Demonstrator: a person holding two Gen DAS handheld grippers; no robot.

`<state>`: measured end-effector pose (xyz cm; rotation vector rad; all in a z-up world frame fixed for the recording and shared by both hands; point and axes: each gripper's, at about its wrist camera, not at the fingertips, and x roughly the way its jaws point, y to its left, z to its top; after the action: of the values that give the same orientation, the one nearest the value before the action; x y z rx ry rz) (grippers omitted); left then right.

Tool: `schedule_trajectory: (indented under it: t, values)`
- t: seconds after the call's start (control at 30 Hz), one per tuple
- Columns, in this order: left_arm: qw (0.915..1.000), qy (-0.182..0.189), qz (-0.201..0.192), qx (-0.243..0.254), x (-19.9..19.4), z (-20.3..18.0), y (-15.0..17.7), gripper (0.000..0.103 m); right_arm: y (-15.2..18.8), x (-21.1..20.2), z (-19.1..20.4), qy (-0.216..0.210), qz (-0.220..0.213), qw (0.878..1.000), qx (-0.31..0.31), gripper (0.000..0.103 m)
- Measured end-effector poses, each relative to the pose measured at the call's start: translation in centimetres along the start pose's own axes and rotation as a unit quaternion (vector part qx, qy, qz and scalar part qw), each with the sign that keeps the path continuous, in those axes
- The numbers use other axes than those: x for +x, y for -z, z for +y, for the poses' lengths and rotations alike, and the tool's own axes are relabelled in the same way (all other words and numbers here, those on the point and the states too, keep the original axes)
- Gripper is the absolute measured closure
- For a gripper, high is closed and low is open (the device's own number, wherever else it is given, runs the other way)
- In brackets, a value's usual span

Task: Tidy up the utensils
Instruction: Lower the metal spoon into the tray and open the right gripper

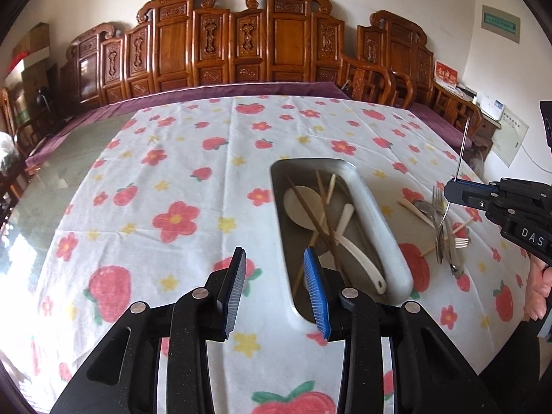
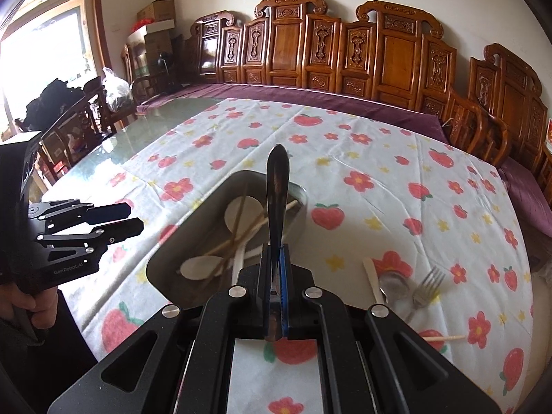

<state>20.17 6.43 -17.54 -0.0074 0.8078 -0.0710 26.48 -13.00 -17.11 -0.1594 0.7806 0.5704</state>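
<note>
A metal tray (image 1: 379,220) on the flowered tablecloth holds white spoons (image 1: 303,203) and chopsticks (image 1: 324,220); the tray also shows in the right wrist view (image 2: 165,252). My right gripper (image 2: 276,255) is shut on a metal spoon (image 2: 277,186), held upright above the cloth beside the tray; from the left wrist view the gripper (image 1: 452,186) has the spoon (image 1: 441,238) hanging bowl down. My left gripper (image 1: 276,269) is open and empty near the tray's near end. Loose utensils lie right of the tray: a fork (image 2: 427,286), a spoon (image 2: 393,283), a chopstick (image 2: 445,338).
The flowered tablecloth (image 1: 179,172) covers a glass-topped table. A purple bench cushion (image 1: 214,91) and carved wooden chair backs (image 1: 276,34) line the far side. Boxes (image 2: 155,20) and dark chairs (image 2: 76,120) stand at the left.
</note>
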Motion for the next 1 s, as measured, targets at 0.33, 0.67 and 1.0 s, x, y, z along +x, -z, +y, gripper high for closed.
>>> schedule_trajectory:
  t: [0.33,0.67,1.0]
  values:
    - [0.9996,-0.011,-0.009,-0.024,-0.4,2.7,-0.4,0.070,-2.3,3.3,3.1,-0.027,0.011,1.000,-0.003,0.098]
    - [0.9995,-0.017,-0.008,-0.026,-0.3,3.0,-0.3,0.070,-0.4,8.3,5.1,-0.038,0.067,0.997,-0.009,0.098]
    - [0.9995,-0.017,-0.012,-0.025,-0.4,2.7,-0.3,0.070,0.7,10.1,4.7,-0.025,0.089,0.996,0.000,0.095]
